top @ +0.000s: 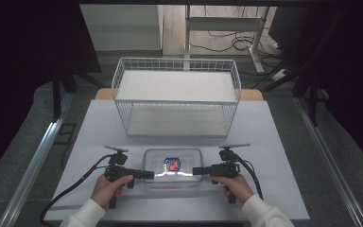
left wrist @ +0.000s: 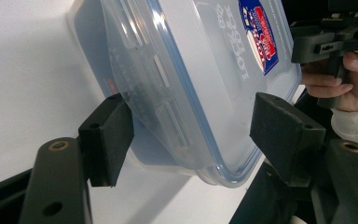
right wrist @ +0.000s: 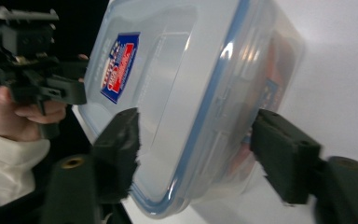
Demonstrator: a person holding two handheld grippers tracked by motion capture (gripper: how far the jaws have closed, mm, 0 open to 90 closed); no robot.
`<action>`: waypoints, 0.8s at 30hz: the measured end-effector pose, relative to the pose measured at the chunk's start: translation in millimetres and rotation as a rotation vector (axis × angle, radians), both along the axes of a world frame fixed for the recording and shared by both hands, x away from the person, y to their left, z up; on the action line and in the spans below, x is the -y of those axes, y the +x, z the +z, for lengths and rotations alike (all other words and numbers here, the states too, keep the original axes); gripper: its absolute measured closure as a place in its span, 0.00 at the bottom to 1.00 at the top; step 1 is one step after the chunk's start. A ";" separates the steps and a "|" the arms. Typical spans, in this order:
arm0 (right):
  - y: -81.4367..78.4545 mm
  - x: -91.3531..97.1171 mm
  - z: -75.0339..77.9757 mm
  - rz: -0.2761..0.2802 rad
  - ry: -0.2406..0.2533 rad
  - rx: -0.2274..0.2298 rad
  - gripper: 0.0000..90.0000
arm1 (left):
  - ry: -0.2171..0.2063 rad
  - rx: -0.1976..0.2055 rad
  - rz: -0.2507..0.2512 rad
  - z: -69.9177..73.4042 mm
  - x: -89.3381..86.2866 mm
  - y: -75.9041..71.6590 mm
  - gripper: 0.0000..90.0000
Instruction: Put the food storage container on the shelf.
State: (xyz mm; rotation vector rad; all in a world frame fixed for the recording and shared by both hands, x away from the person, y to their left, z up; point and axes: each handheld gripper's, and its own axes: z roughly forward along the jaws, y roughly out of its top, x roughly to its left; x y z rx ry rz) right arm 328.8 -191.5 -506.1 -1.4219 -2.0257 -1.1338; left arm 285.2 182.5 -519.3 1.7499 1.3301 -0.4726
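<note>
Between both grippers' fingers (left wrist: 112, 140), container (top: 172, 165) contents unclear (glare).

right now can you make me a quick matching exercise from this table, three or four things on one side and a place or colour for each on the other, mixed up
Things:
1. clear lidded box
2. white wire shelf rack
3. left gripper
4. right gripper

Places or colours:
a. at the box's right end
b. at the back of the table
c. red and blue label on its lid
d. at the box's left end

Pairs: 1-c, 2-b, 3-d, 4-a
</note>
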 end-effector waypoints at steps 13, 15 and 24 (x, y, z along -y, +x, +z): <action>-5.1 9.8 3.7 -0.014 0.058 -0.019 0.57 | -0.016 0.051 0.040 5.8 -7.4 -3.6 0.45; -6.8 8.7 5.3 -0.008 0.058 -0.003 0.59 | -0.020 0.053 0.040 5.4 -9.8 -4.7 0.47; -7.9 9.7 8.5 -0.017 0.055 0.024 0.60 | -0.022 0.061 0.042 7.6 -9.1 -10.1 0.52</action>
